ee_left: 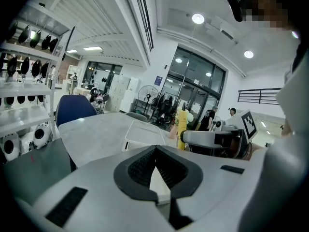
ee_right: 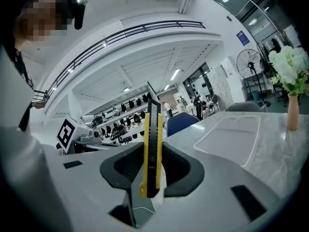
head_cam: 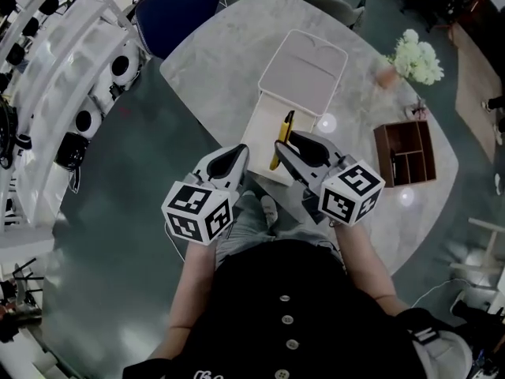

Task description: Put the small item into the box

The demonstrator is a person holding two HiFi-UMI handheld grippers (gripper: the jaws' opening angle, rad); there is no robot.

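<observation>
Marble worktop (head_cam: pixel 225 50) carries an open white box (head_cam: pixel 298 76); the right claw (head_cam: pixel 286 142) pinches a yellow utility knife (head_cam: pixel 281 138) upright over the box's near end, while the left claw (head_cam: pixel 243 151) beside it is pressed together, empty

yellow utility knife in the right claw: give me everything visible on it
The utility knife is a slim snap-off type: yellow plastic-looking body with a black slider strip down its middle and a black tip. No bare blade can be made out. It stands upright, clamped by its sides between the right claw's black pads, most of its length sticking out beyond them. In the head view it hangs over the near end of the open white box; whether it touches the box cannot be told.
</observation>
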